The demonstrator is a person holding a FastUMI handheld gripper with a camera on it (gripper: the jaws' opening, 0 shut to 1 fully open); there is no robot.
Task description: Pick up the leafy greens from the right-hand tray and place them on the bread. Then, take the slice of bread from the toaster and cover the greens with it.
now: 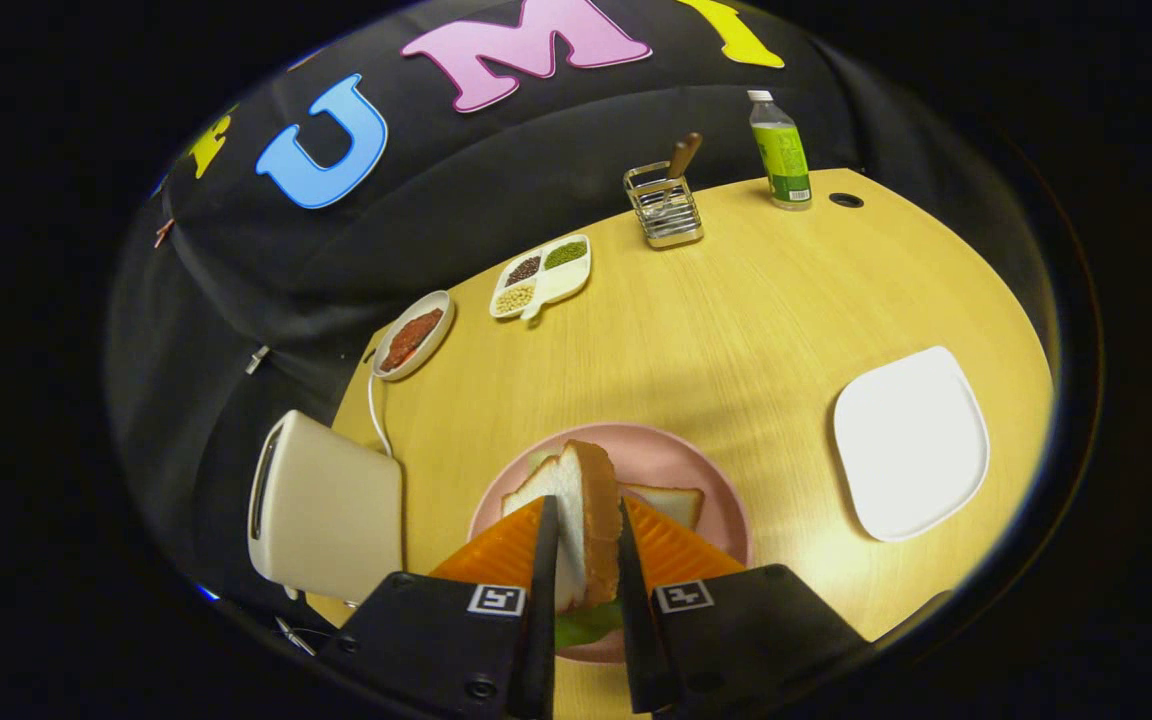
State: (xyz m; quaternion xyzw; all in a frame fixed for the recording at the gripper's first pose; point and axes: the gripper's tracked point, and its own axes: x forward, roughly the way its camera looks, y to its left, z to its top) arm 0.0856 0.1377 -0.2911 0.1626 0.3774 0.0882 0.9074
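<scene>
My gripper (pixel 584 560) clamps the upright white bread slice (pixel 576 510) over the round pink plate (pixel 706 480); I'd tip it flat onto the green leaves (pixel 586 625) at 6 o'clock.

A light wooden table (pixel 736 330) with a rounded far edge stands against a black cloth wall (pixel 496 190) that hangs in soft folds. A small dark round hole (pixel 845 200) sits near the table's far right corner. Light falls brightly on the wood, leaving a soft shadow across its middle.
</scene>
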